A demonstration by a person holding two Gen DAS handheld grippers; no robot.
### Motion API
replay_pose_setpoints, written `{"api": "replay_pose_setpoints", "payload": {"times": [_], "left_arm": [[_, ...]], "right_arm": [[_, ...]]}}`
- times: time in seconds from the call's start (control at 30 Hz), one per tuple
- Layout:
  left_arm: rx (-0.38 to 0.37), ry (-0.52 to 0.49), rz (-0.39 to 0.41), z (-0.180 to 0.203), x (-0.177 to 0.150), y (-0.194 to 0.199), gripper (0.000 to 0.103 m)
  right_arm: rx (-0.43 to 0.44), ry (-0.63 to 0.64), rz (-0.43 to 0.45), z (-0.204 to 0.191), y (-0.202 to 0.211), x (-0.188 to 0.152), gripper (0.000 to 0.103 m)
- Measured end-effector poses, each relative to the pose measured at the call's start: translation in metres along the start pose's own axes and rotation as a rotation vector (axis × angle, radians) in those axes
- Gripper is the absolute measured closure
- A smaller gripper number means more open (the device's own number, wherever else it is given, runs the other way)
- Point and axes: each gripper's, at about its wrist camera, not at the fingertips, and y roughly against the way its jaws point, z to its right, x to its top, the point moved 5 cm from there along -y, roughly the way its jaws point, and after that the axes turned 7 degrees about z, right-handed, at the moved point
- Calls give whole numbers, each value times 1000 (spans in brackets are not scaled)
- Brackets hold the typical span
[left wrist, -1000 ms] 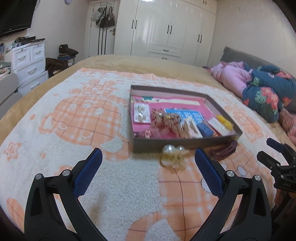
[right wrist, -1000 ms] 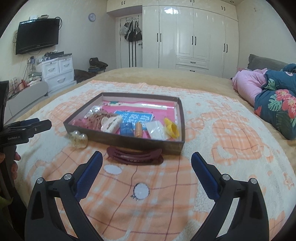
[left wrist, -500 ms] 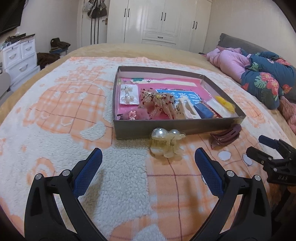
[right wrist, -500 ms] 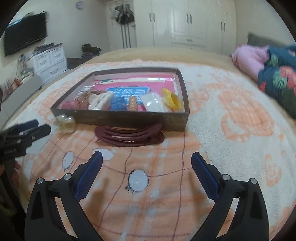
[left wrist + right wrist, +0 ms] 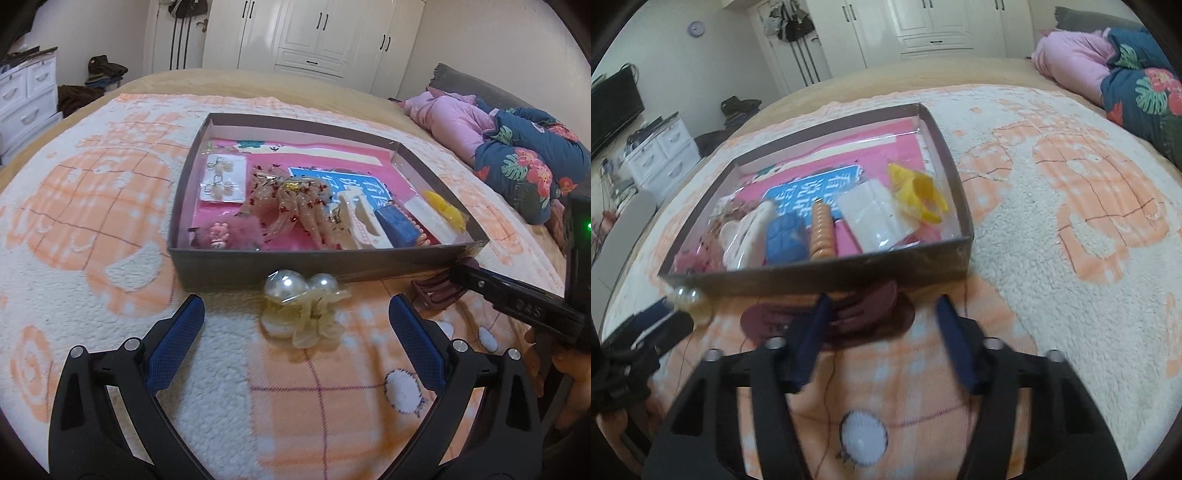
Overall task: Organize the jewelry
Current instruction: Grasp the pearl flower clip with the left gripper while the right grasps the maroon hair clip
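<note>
The left claw (image 5: 295,317) stands released, open blanket (image 5: 110,229) around it, the pearl hair clip (image 5: 299,306) lying between its fingers, untouched, just outside the tray (image 5: 258,267) wall. The right claw (image 5: 882,325) has just been closing around the maroon claw clip (image 5: 857,314) against that wall; blur hides any contact.

A bedroom in a home. A bed (image 5: 258,81) covered by a fleecy orange-and-white blanket (image 5: 92,229) fills the view, with a floral quilt (image 5: 532,162) and pink bedding (image 5: 454,122) piled at one side. White wardrobes (image 5: 314,33) line the far wall, bags (image 5: 790,26) hang on a door, and a white drawer unit (image 5: 661,151) stands below a wall-mounted television (image 5: 611,110).
</note>
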Motion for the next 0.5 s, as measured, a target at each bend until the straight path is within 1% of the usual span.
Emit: {"api": "replay_pose_setpoints", "payload": {"times": [0.03, 0.07, 0.1, 0.13, 0.2, 0.23, 0.33, 0.37, 0.4, 0.43, 0.47, 0.5], "left_arm": [[-4, 1, 0, 1, 1, -1, 11], [-7, 2, -2, 2, 1, -2, 12], [-9, 5, -6, 2, 1, -4, 12], [-12, 10, -13, 2, 1, -6, 12], [-24, 25, -19, 2, 1, -9, 12], [-26, 30, -19, 2, 1, -10, 13], [-31, 32, -34, 3, -1, -14, 37], [-30, 32, -39, 2, -2, -15, 43], [-27, 32, -42, 2, -2, -15, 45], [-32, 33, -44, 2, -3, -15, 53], [-36, 31, -47, 2, -3, -15, 64], [-38, 27, -49, 2, -4, -15, 67]], "right_arm": [[7, -8, 0, 0, -1, 2, 66], [20, -12, 2, 0, -1, 3, 71], [33, -10, 3, -2, -1, 4, 79], [30, 2, 7, -3, 0, 5, 81], [27, 45, 34, -9, 6, 6, 84], [33, 58, 44, -11, 9, 6, 85], [57, 92, 61, -18, 19, 5, 85], [65, 102, 66, -20, 22, 3, 85], [77, 107, 69, -22, 25, 1, 85], [87, 107, 69, -24, 27, 1, 86], [97, 105, 69, -25, 29, -1, 86], [106, 104, 69, -27, 31, -1, 94]]}}
